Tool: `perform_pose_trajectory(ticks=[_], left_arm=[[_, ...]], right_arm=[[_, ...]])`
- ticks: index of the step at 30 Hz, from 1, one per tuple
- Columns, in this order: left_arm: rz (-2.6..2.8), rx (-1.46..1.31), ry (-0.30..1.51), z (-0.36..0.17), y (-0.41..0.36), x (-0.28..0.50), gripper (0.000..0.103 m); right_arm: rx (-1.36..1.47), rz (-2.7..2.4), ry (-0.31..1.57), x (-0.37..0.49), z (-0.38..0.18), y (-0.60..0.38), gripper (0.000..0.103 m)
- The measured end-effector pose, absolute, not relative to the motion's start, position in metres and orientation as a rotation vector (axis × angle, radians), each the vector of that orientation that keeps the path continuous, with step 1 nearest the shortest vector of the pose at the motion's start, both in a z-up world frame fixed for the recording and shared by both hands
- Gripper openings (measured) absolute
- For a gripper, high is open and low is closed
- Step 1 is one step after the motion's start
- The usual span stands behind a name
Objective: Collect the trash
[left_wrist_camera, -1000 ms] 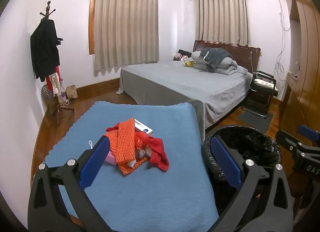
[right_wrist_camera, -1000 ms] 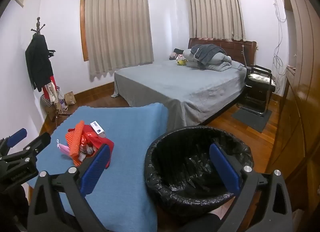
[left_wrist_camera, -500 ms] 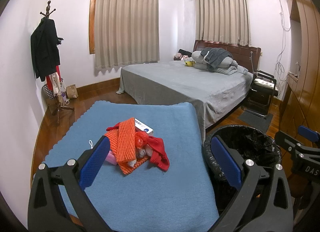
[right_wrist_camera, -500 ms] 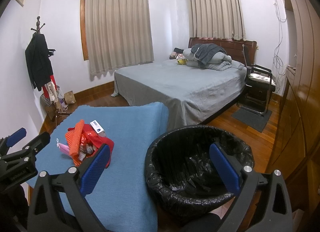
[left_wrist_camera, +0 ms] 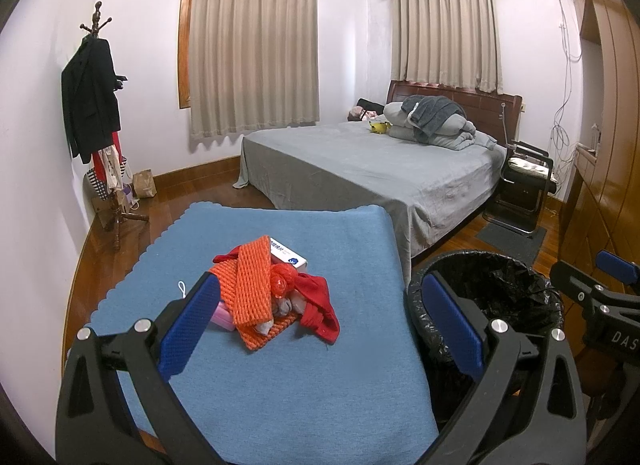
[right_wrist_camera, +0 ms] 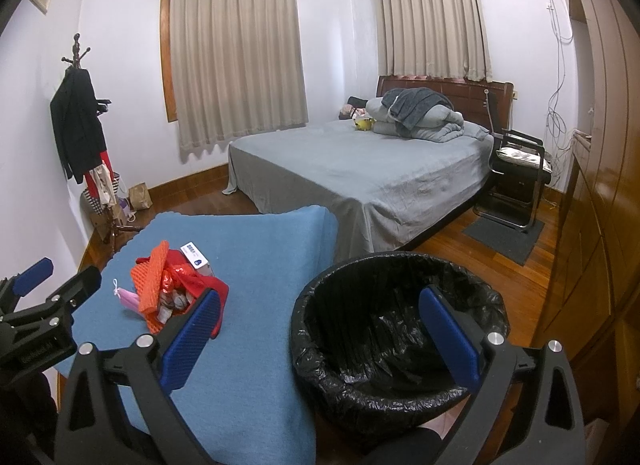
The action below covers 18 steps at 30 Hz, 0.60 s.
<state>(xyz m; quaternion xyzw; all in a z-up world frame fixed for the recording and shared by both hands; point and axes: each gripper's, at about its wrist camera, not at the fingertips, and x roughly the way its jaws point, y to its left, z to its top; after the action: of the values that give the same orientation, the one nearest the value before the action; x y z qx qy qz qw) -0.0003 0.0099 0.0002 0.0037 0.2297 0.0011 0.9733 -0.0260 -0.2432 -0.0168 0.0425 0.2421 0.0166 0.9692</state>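
A pile of trash (left_wrist_camera: 272, 293) lies on the blue-covered table (left_wrist_camera: 320, 377): orange foam netting, a red bag, a small white box (left_wrist_camera: 289, 257) and a pink item (left_wrist_camera: 222, 317). The pile also shows in the right wrist view (right_wrist_camera: 168, 289). A bin with a black liner (right_wrist_camera: 396, 329) stands right of the table; it also shows in the left wrist view (left_wrist_camera: 492, 289). My left gripper (left_wrist_camera: 320, 329) is open and empty, just in front of the pile. My right gripper (right_wrist_camera: 320, 337) is open and empty, above the bin's near left rim.
A grey bed (left_wrist_camera: 380, 169) stands behind the table. A coat rack (left_wrist_camera: 100, 125) with clothes and bags stands at the left wall. A black chair (left_wrist_camera: 524, 185) and wooden wardrobes (right_wrist_camera: 600, 185) are on the right. The floor is wood.
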Motion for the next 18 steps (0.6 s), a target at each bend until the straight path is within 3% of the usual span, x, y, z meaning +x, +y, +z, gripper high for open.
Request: perform_pose_trajectory(ticks=[18], left_arm=[[0.004,0.006,0.466,0.0003,0.0039,0.0003,0.098]], right_arm=[[0.089,0.034,0.492,-0.0254,-0.0169,-0.2427,0.097]])
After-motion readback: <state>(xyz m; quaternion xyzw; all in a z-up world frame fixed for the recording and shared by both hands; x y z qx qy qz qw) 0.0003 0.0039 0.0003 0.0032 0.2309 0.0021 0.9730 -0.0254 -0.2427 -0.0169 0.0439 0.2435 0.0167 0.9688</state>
